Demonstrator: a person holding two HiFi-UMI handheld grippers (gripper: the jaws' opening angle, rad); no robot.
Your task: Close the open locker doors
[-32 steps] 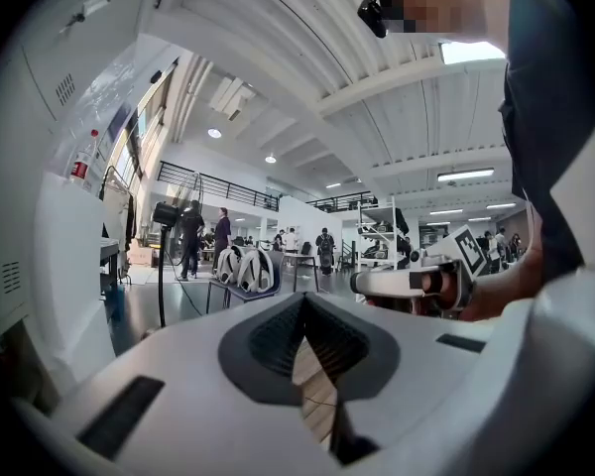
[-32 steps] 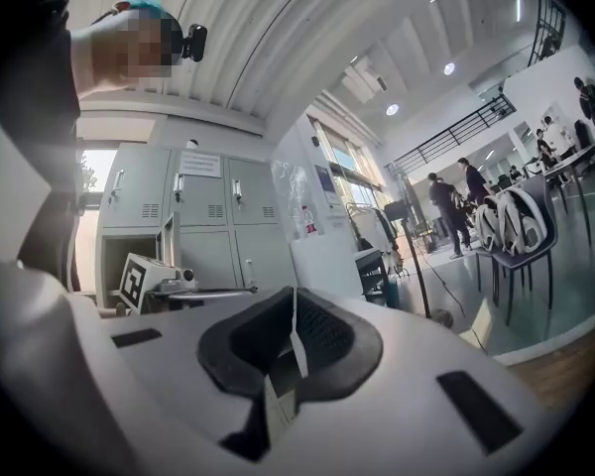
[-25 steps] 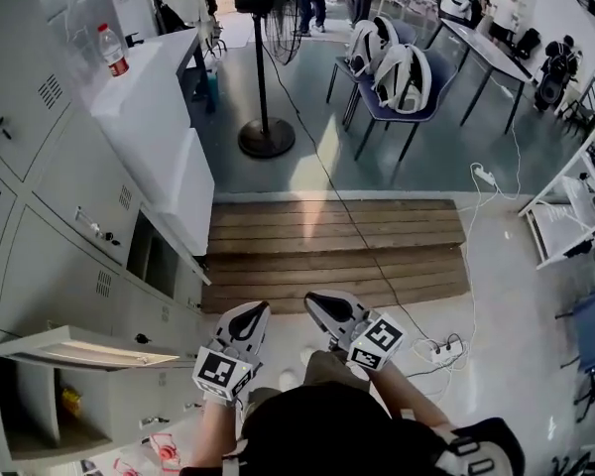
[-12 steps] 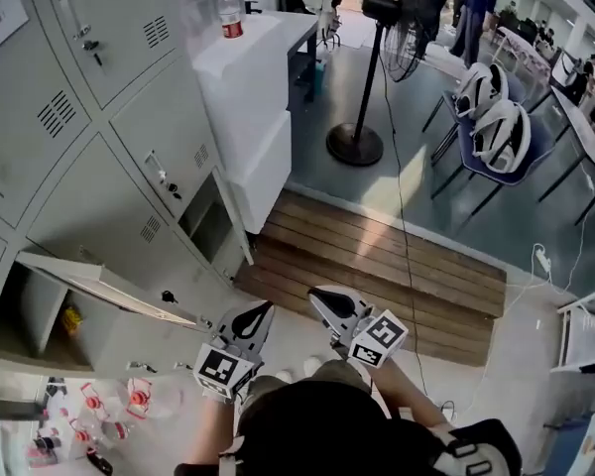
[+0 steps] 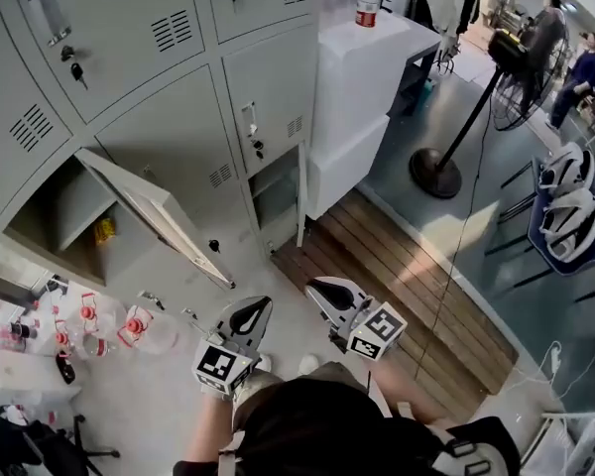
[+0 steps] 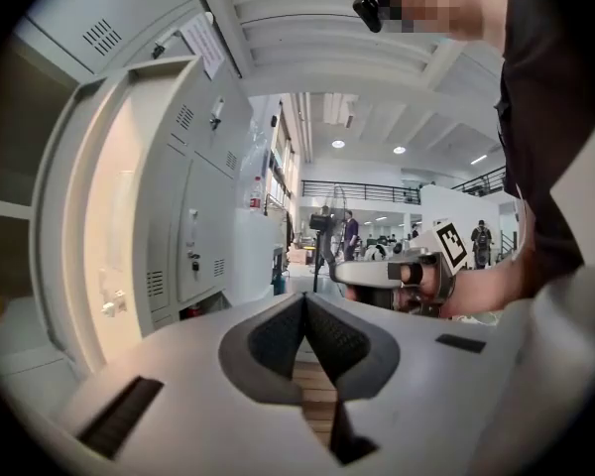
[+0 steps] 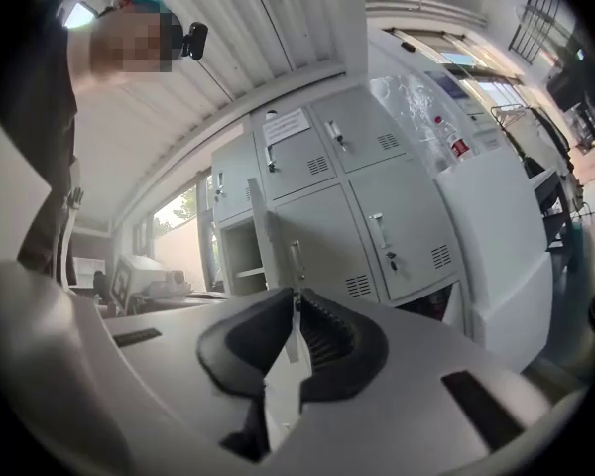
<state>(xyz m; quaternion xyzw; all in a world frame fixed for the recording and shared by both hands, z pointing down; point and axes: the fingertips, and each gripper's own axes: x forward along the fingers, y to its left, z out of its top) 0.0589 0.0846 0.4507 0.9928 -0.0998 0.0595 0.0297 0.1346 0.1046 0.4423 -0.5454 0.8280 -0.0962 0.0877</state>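
In front of the grey lockers (image 5: 129,28), both tools hang low, close to the person's body and well apart from any door. The left gripper (image 5: 252,312) has its jaws pressed together with nothing between them, and the right gripper (image 5: 319,292) is clenched in the same way, also empty. Two doors stand open: the large door (image 5: 157,221), which swings far out toward the person, and lower to the right a narrow door (image 5: 299,204), seen almost edge-on beside the white cabinet (image 5: 362,77). I judge that the closing is not yet begun and that the large door is the nearer one. No grasp is needed for it. The closed tips of the left gripper can be laid on the outer face near the free edge, far from the hinge. Then they can follow the door round its arc until it meets the frame, slowly at the end so that it does not bounce back. A small yellow thing (image 5: 103,229) lies inside that compartment, back from the opening, so it probably will not block. Clear plastic bottles (image 5: 99,320) lie on the floor under the large door, and the feet must mind them. A bottle (image 5: 368,0) on the cabinet, a wooden platform (image 5: 407,286) and a fan stand (image 5: 435,172) are farther off, none in the way.
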